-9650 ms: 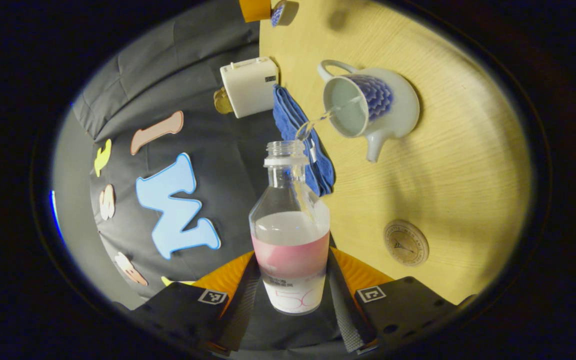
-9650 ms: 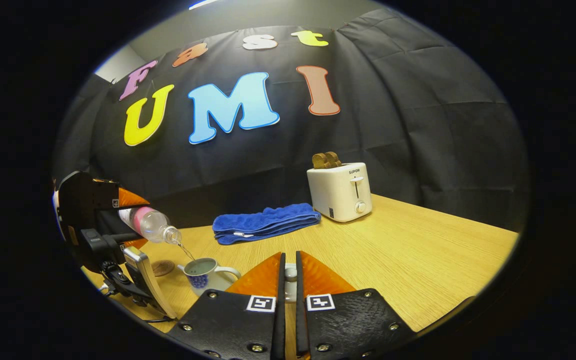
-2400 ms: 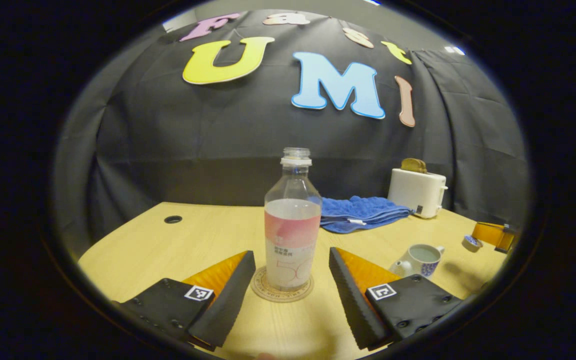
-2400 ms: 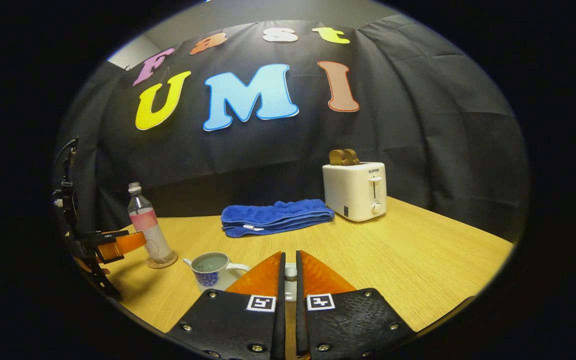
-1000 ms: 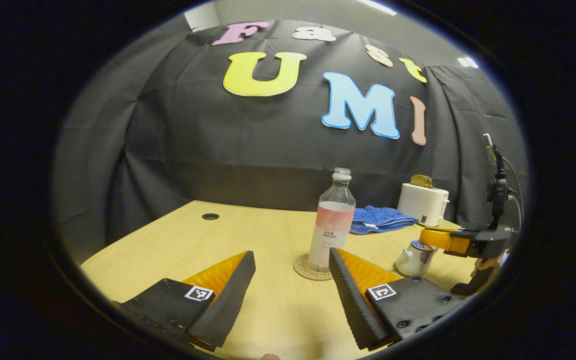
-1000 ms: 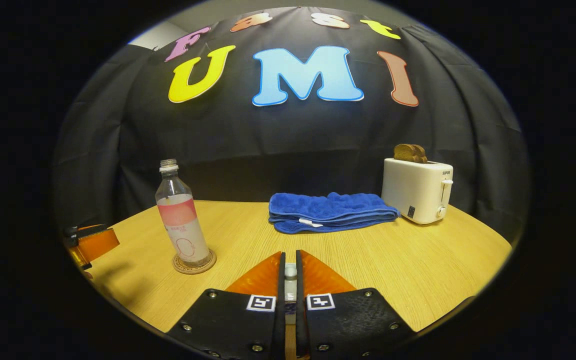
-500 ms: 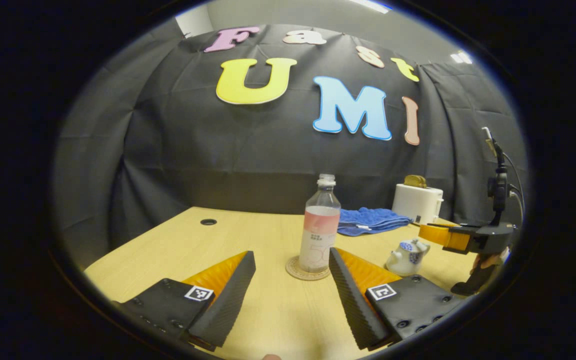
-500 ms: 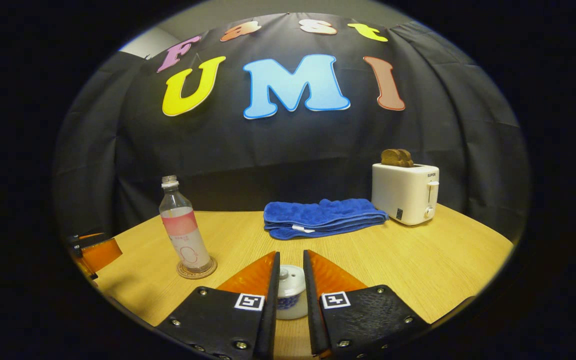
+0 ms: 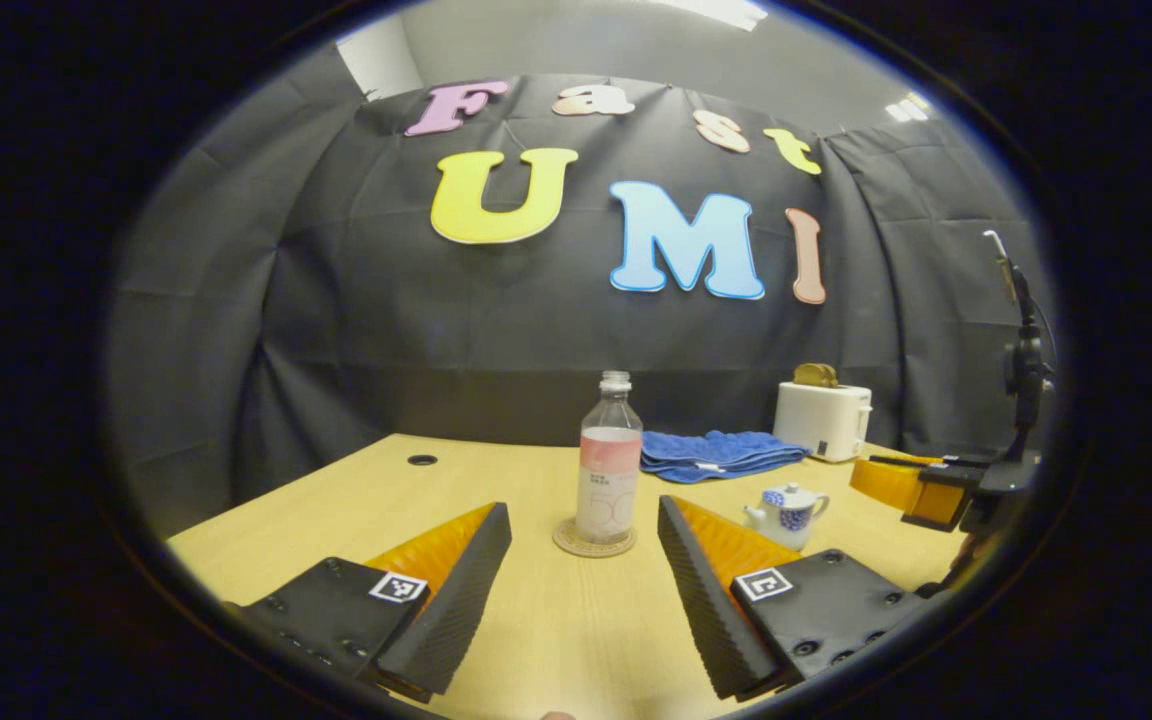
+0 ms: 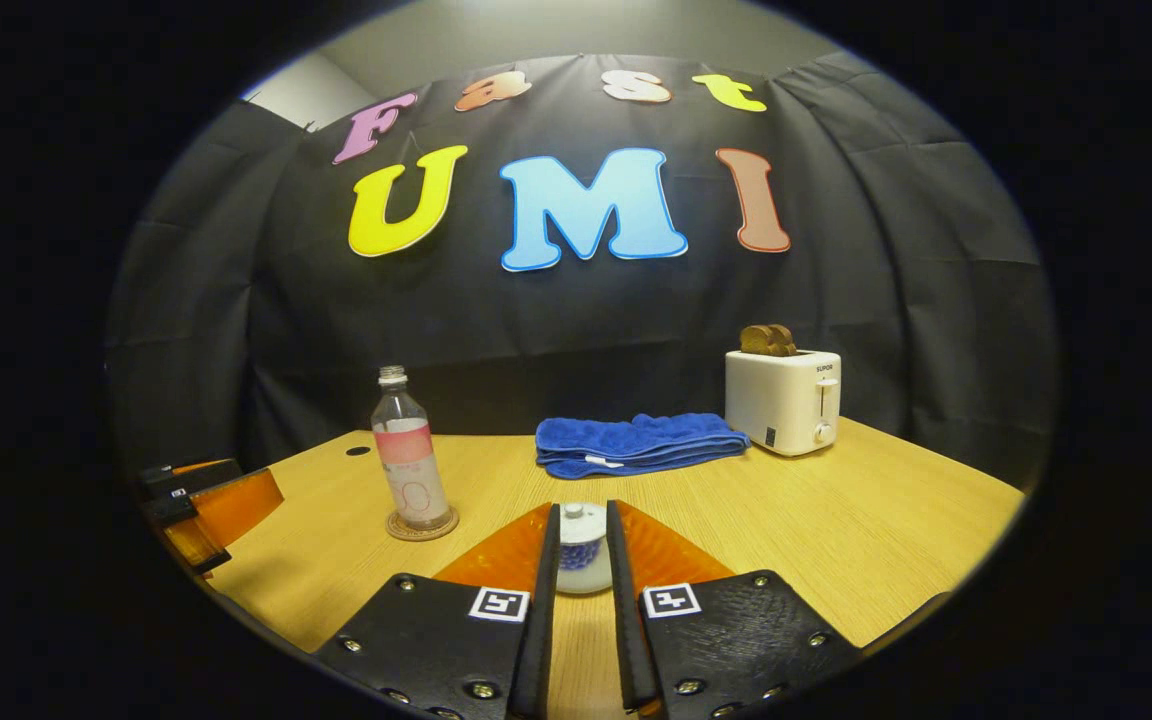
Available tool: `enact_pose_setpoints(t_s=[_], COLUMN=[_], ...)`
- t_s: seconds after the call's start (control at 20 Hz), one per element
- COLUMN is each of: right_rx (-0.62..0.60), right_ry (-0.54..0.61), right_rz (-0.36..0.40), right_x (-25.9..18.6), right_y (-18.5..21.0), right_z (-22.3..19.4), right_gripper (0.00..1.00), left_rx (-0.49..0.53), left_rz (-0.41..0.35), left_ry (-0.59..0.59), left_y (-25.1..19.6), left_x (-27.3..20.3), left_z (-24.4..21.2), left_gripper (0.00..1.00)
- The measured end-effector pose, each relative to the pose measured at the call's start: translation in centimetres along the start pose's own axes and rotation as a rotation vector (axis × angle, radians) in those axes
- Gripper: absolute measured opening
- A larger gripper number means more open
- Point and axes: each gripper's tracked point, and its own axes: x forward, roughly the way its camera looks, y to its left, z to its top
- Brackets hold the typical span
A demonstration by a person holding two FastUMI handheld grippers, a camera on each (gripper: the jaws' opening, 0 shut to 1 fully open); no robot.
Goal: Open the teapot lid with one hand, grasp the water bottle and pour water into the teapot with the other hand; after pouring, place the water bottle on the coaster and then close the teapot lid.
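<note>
The clear water bottle point(image 9: 608, 455) with a pink band stands upright on the round coaster point(image 9: 593, 541). My left gripper point(image 9: 584, 508) is open and drawn back from it, holding nothing. The white and blue teapot point(image 9: 786, 510) sits to the bottle's right with its lid point(image 9: 788, 491) on. In the right gripper view the teapot point(image 10: 581, 560) and its lid point(image 10: 576, 518) lie just beyond my right gripper point(image 10: 581, 508), whose fingers are slightly parted and off it. The bottle point(image 10: 411, 455) and coaster point(image 10: 421, 526) stand to the left. The left gripper point(image 10: 216, 505) shows at the left edge, the right gripper point(image 9: 921, 485) at the right edge.
A folded blue towel point(image 10: 641, 442) and a white toaster point(image 10: 781, 400) with bread in it stand at the back of the wooden table point(image 10: 836, 530). A cable hole point(image 9: 422, 460) is at the far left of the table.
Both grippers have drawn back from the table's objects. The right one parted its fingers and left the lid on the teapot. The bottle stays on the coaster.
</note>
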Motion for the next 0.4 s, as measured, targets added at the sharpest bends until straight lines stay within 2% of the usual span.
enact_pose_setpoints(t_s=[0.4], right_rx=[-0.029], right_ry=[-0.045], right_rz=[0.012], right_x=[-3.1], right_y=[1.9], right_z=[-0.7], right_gripper=[0.27], left_rx=[0.029], left_rz=[0.015], left_ry=[-0.018], left_y=[-1.5], left_x=[-2.1], left_z=[-1.4], left_gripper=[0.99])
